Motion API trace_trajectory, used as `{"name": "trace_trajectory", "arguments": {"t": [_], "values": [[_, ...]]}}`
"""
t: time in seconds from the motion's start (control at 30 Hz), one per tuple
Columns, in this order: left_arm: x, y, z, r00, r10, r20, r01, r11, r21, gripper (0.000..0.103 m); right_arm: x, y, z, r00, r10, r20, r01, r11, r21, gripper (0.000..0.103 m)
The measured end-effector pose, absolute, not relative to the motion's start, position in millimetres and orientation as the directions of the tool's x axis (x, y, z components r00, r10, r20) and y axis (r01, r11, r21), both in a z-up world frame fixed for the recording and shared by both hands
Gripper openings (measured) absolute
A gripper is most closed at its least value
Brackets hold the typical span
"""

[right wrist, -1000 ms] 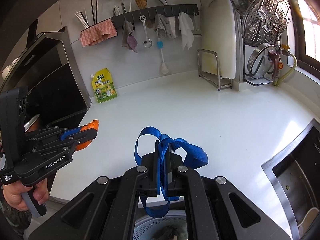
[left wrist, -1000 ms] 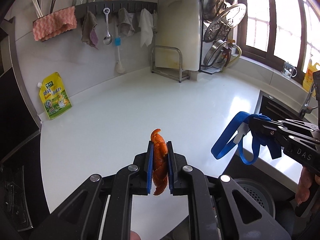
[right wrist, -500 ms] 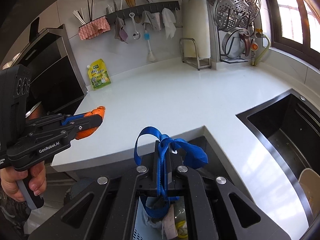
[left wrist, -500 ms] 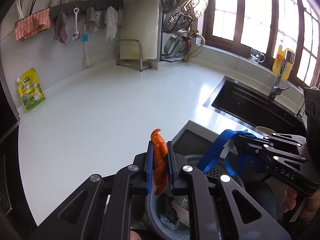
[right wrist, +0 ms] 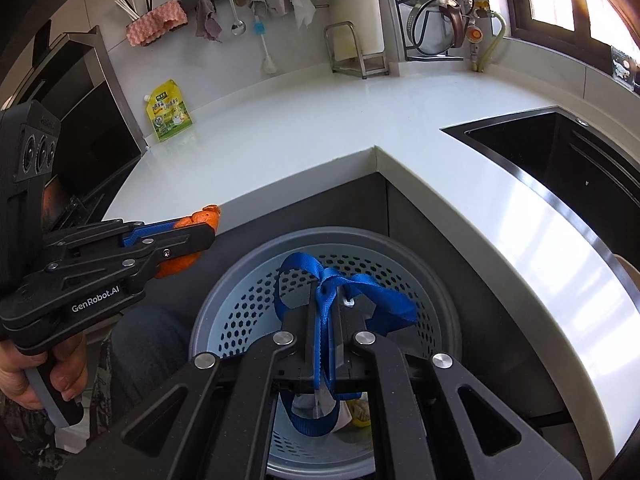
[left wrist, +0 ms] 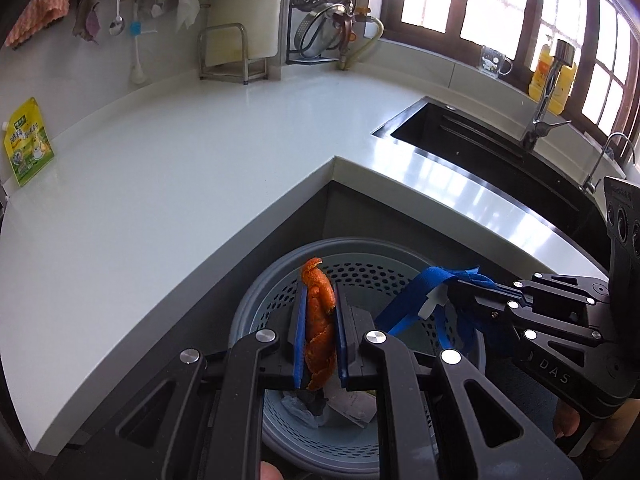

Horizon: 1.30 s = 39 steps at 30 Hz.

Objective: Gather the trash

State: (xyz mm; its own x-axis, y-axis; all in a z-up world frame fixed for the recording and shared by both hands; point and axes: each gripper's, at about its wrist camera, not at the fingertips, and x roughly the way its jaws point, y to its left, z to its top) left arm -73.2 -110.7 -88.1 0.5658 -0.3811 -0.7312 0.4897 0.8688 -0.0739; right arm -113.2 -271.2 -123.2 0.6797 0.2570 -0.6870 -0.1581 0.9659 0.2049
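My left gripper [left wrist: 319, 300] is shut on a curled orange peel [left wrist: 318, 320], held over a round grey perforated trash basket [left wrist: 360, 250] on the floor in the counter's corner. From the right wrist the same left gripper [right wrist: 208, 226] and orange peel [right wrist: 202, 218] sit just left of the basket [right wrist: 436, 280]. My right gripper [right wrist: 325, 300] is shut on a knotted blue strap [right wrist: 332, 280], also above the basket. The left wrist view has that right gripper [left wrist: 460, 292] and blue strap [left wrist: 424, 280] coming in from the right. Crumpled scraps [left wrist: 348, 404] lie inside the basket.
A white L-shaped counter [left wrist: 180, 168] wraps around the basket, with a dark sink [left wrist: 480, 144] and tap [left wrist: 540, 112] at right. A yellow pouch [left wrist: 26, 140] leans on the wall. Hanging cloths, a spoon and a dish rack [left wrist: 332, 20] line the back. A hand [right wrist: 32, 372] holds the left gripper.
Both grippers have come down and away from the counter to hang over the trash basket, which now fills the lower view. Each has kept its hold on its item.
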Motion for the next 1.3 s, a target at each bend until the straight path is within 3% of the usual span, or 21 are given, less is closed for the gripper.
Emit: {"name": "trace_trajectory", "arguments": {"t": [0.3,0.43,0.5,0.53,0.57,0.63,0.93,1.07,1.3], "values": [[-67.0,-119.2,-123.9,0.51,-0.351,-0.785,0.499,0.864,-0.062,0.014,-107.9,-273.7,-146.6,0.633,0.214,-0.744,-0.133,0.977,0.169,0.003],[-62.0,-121.1,-131.8,0.501,-0.33,-0.8,0.497,0.867,-0.046,0.019,-103.9,-273.5,-155.9,0.612,0.191,-0.768,-0.126,0.982,0.143,0.005],[-60.9,-120.4,-133.3,0.496,-0.325,-0.805,0.493,0.869,-0.047,0.038,-103.7,-273.3,-156.9,0.607,0.183,-0.773,-0.123,0.983,0.136,0.033],[-61.4,-118.0,-132.2,0.498,-0.334,-0.801,0.493,0.868,-0.055,0.068,-104.1,-272.7,-156.7,0.609,0.179,-0.773,-0.125,0.984,0.129,0.06],[-62.5,-115.6,-129.7,0.518,-0.334,-0.788,0.485,0.873,-0.051,0.083,-104.8,-271.5,-156.0,0.614,0.167,-0.771,-0.129,0.986,0.11,0.063],[-63.2,-112.6,-125.6,0.551,-0.307,-0.776,0.465,0.885,-0.02,0.086,-106.2,-267.7,-155.1,0.619,0.126,-0.775,-0.131,0.99,0.056,0.063],[-73.0,-100.2,-97.7,0.629,-0.275,-0.727,0.432,0.901,0.033,0.091,-114.3,-276.2,-146.5,0.646,0.118,-0.754,-0.101,0.992,0.069,0.069],[-79.7,-95.1,-84.4,0.649,-0.278,-0.708,0.423,0.906,0.032,0.096,-121.0,-279.3,-140.2,0.662,0.132,-0.738,-0.095,0.991,0.092,0.077],[-95.5,-88.6,-62.9,0.683,-0.273,-0.678,0.401,0.915,0.035,0.096,-136.8,-277.7,-129.5,0.701,0.14,-0.699,-0.088,0.99,0.11,0.092]]}}
